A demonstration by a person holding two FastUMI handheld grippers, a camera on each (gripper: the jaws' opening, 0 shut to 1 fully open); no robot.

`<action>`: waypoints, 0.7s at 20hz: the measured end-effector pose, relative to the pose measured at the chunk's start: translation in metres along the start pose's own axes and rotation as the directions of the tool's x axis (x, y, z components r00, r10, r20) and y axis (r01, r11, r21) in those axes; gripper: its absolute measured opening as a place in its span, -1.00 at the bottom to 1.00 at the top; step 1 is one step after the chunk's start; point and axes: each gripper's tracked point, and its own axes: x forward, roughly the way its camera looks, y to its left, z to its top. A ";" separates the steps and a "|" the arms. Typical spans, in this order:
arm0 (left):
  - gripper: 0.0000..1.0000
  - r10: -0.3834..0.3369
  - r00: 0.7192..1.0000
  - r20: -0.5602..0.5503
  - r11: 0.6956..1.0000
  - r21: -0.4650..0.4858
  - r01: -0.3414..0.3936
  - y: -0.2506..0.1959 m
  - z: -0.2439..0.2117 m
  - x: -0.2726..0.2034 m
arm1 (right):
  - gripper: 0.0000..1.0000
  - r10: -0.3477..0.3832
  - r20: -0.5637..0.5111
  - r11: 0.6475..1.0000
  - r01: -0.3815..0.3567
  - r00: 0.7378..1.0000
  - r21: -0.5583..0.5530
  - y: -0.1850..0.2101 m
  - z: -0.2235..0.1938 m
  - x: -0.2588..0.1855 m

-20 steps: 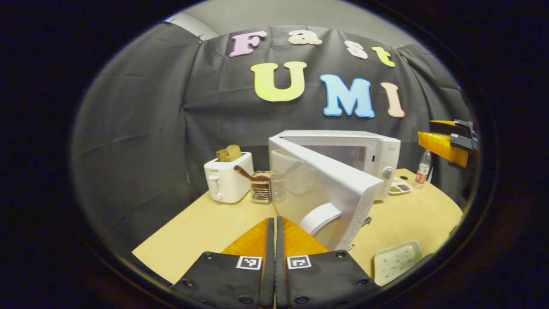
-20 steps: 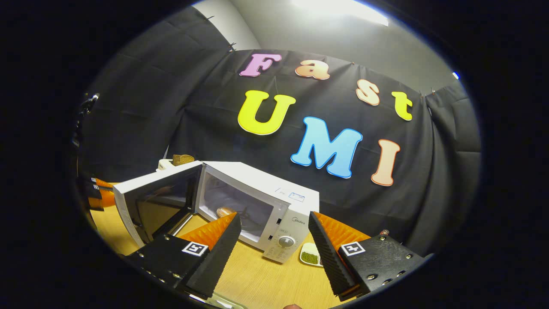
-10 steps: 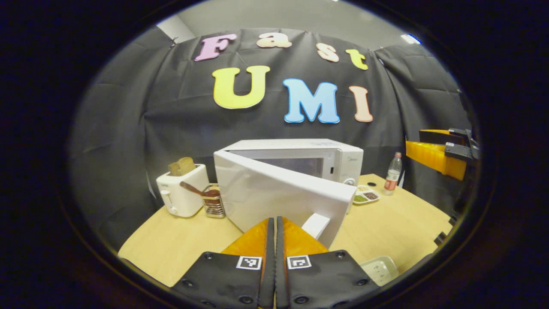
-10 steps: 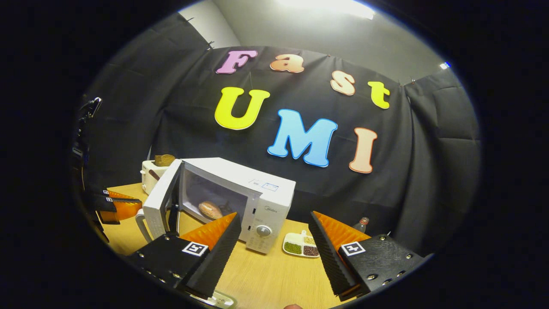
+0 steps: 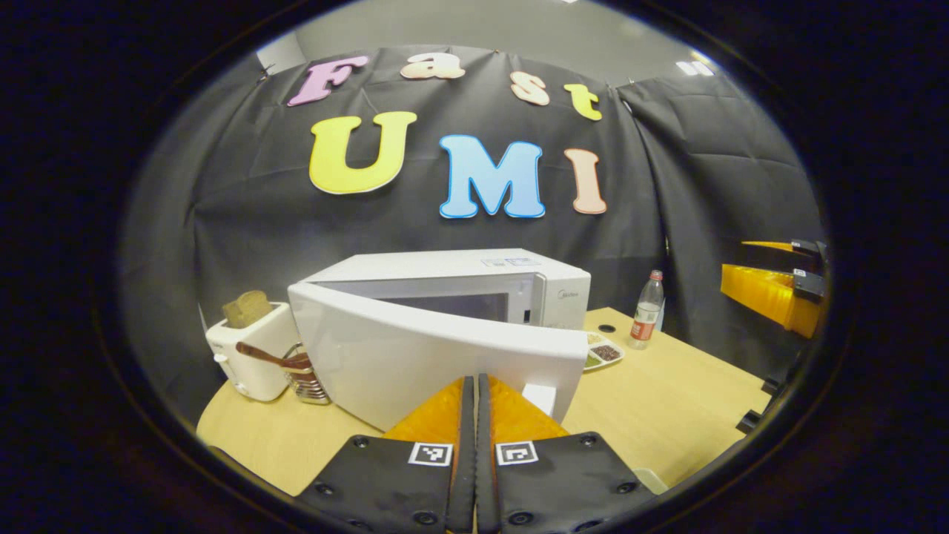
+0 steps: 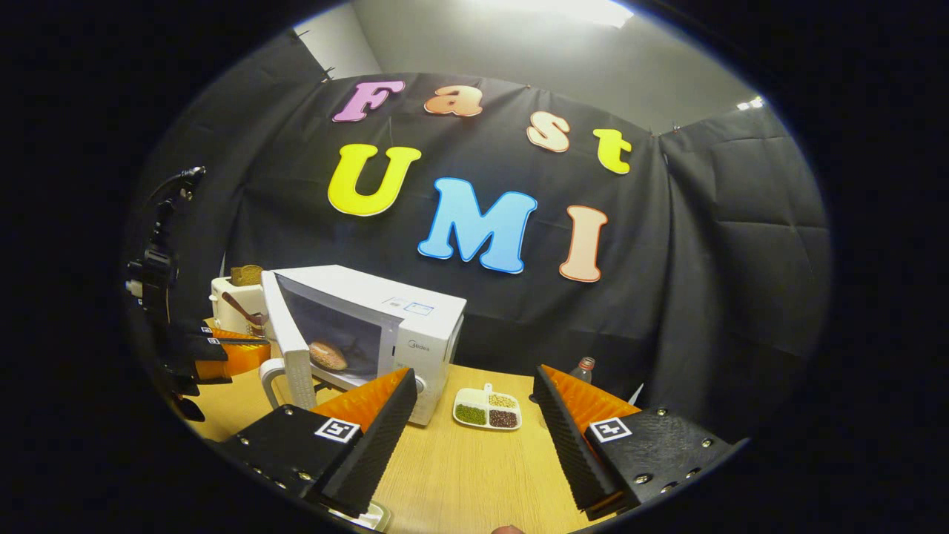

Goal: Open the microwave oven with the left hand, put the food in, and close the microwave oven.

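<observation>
The white microwave [image 5: 452, 278] stands mid-table with its door [image 5: 422, 356] part-way open, hinged on the left. My left gripper [image 5: 469, 382] is shut with nothing between its fingers, its tips right at the outer face of the door beside the handle [image 5: 540, 397]. In the right gripper view the same microwave [image 6: 400, 315] shows a brown bun [image 6: 328, 356] lying inside behind the angled door [image 6: 285, 337]. My right gripper [image 6: 474, 378] hangs open and empty above the table, to the right of the oven. The left gripper [image 6: 222, 356] appears there at the far left.
A white toaster [image 5: 248, 356] with bread and a wire utensil holder [image 5: 304, 371] stand left of the oven. A divided dish of beans [image 6: 487, 408] and a plastic bottle [image 5: 647, 319] sit to its right. The right gripper [image 5: 775, 289] hovers at the far right.
The microwave door has swung from wide open to roughly half closed, with my shut left gripper following against it. The right gripper has stayed open while its view drifted right.
</observation>
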 end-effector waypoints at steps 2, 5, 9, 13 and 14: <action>-0.85 -0.020 1.000 0.002 1.000 0.001 0.020 -0.005 0.002 0.013 | 0.94 -0.021 -0.005 1.000 0.021 1.000 0.002 -0.007 -0.001 -0.002; -0.85 -0.041 0.999 0.003 0.999 -0.022 0.041 -0.011 0.002 0.037 | 0.93 -0.052 -0.015 0.999 0.052 0.999 -0.002 -0.017 -0.002 -0.006; -0.85 -0.036 0.999 -0.001 0.999 -0.024 0.036 -0.010 0.006 0.066 | 0.94 -0.073 -0.032 0.997 0.072 0.997 -0.016 -0.025 -0.006 -0.013; -0.85 -0.041 0.999 0.008 0.998 -0.037 0.041 -0.010 0.018 0.090 | 0.94 -0.110 -0.038 0.994 0.110 0.993 -0.009 -0.038 -0.008 -0.021; -0.85 -0.041 0.999 0.008 0.998 -0.038 0.041 -0.009 0.021 0.096 | 0.94 -0.120 -0.040 0.993 0.119 0.992 -0.007 -0.042 -0.009 -0.024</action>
